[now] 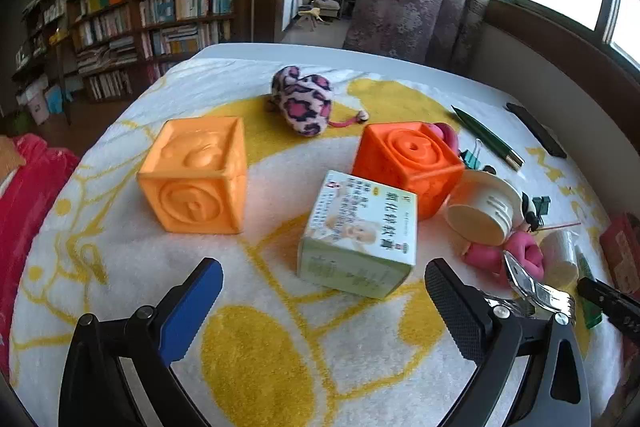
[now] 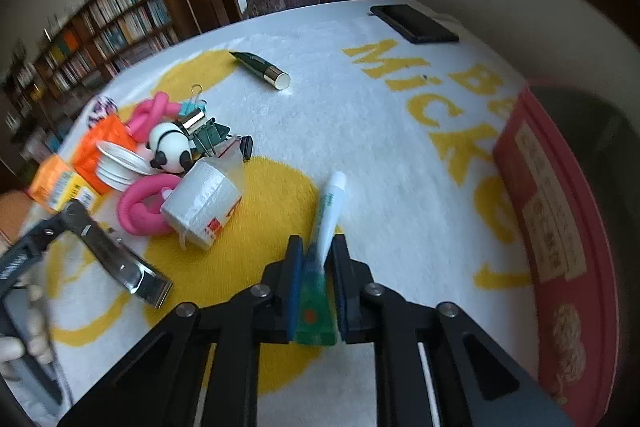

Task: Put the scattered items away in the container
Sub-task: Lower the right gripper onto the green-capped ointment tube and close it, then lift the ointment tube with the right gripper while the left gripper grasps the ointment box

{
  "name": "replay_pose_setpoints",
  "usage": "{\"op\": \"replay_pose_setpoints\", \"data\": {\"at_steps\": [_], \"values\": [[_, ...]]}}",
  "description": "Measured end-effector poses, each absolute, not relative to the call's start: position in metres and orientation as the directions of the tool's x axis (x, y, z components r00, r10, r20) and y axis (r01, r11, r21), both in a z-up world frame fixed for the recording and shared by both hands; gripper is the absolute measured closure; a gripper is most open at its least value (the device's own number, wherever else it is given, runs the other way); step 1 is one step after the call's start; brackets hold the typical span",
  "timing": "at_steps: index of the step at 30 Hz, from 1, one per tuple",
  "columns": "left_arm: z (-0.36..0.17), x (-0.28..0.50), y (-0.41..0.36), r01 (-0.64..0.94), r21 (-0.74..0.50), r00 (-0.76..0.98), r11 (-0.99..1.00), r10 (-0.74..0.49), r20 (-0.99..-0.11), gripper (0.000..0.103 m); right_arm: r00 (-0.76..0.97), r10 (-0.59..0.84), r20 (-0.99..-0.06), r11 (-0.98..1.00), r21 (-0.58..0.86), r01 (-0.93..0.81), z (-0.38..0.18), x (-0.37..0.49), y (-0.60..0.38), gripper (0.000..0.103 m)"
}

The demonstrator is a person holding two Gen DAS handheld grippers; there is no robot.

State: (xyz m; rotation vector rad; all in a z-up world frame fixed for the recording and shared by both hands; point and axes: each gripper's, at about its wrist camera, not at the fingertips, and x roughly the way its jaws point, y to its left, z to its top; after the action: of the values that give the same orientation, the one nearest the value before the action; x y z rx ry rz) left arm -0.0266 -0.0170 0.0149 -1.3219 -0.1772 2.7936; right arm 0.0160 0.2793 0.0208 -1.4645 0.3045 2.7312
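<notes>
My right gripper (image 2: 316, 247) is shut on a green-and-white tube (image 2: 326, 215) and holds it over the towel, left of the red container (image 2: 560, 227). My left gripper (image 1: 324, 279) is open and empty, just in front of a pale green medicine box (image 1: 360, 231). Behind it stand a light orange cube (image 1: 196, 175) and a darker orange cube (image 1: 408, 163). A leopard-print plush mouse (image 1: 304, 99) lies farther back. A white cup (image 2: 202, 199), a pink foam twist (image 2: 140, 203), a panda figure (image 2: 170, 147) and binder clips (image 2: 208, 135) are piled left of my right gripper.
A green pen (image 2: 262, 67) and a black phone (image 2: 414, 23) lie at the far side of the yellow-and-white towel (image 2: 380, 131). The left gripper's body (image 2: 112, 255) shows at the left of the right wrist view. A bookshelf (image 1: 160, 11) stands beyond the table.
</notes>
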Motion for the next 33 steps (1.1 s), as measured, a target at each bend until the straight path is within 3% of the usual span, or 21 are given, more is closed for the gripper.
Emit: {"op": "replay_pose_setpoints", "data": {"at_steps": [10, 16, 17, 20, 21, 24, 30, 33], "values": [[0.024, -0.043, -0.01, -0.016, -0.024, -0.636, -1.0, 0.028, -0.771, 0.001, -0.597, -0.14, -0.79, -0.966, 0.241, -0.092, 0.028, 0.032, 0.286, 0.09], [0.006, -0.057, -0.011, -0.01, -0.059, -0.572, -0.998, 0.054, -0.818, 0.001, -0.57, -0.119, -0.813, -0.97, 0.218, -0.109, 0.022, 0.026, 0.283, 0.089], [0.004, -0.059, -0.012, -0.007, -0.071, -0.568, -0.997, 0.062, -0.82, 0.003, -0.567, -0.117, -0.815, -0.97, 0.217, -0.111, 0.021, 0.025, 0.283, 0.088], [0.001, -0.062, -0.016, 0.005, -0.089, -0.559, -0.996, 0.071, -0.826, 0.024, -0.565, -0.103, -0.819, -0.973, 0.201, -0.114, 0.022, 0.018, 0.281, 0.082], [0.002, -0.062, -0.017, 0.006, -0.088, -0.565, -0.996, 0.069, -0.822, 0.034, -0.564, -0.104, -0.819, -0.973, 0.201, -0.112, 0.021, 0.017, 0.28, 0.079], [0.004, -0.06, -0.018, 0.007, -0.097, -0.574, -0.995, 0.075, -0.815, 0.048, -0.566, -0.11, -0.817, -0.973, 0.204, -0.105, 0.021, 0.011, 0.278, 0.066], [0.009, -0.052, -0.017, -0.014, -0.103, -0.59, -0.995, 0.091, -0.802, 0.05, -0.575, -0.068, -0.815, -0.983, 0.154, -0.103, 0.019, 0.004, 0.271, 0.066], [0.012, -0.047, -0.016, -0.021, -0.11, -0.604, -0.994, 0.1, -0.791, 0.05, -0.574, -0.021, -0.819, -0.987, 0.108, -0.117, 0.019, 0.005, 0.27, 0.08]]}}
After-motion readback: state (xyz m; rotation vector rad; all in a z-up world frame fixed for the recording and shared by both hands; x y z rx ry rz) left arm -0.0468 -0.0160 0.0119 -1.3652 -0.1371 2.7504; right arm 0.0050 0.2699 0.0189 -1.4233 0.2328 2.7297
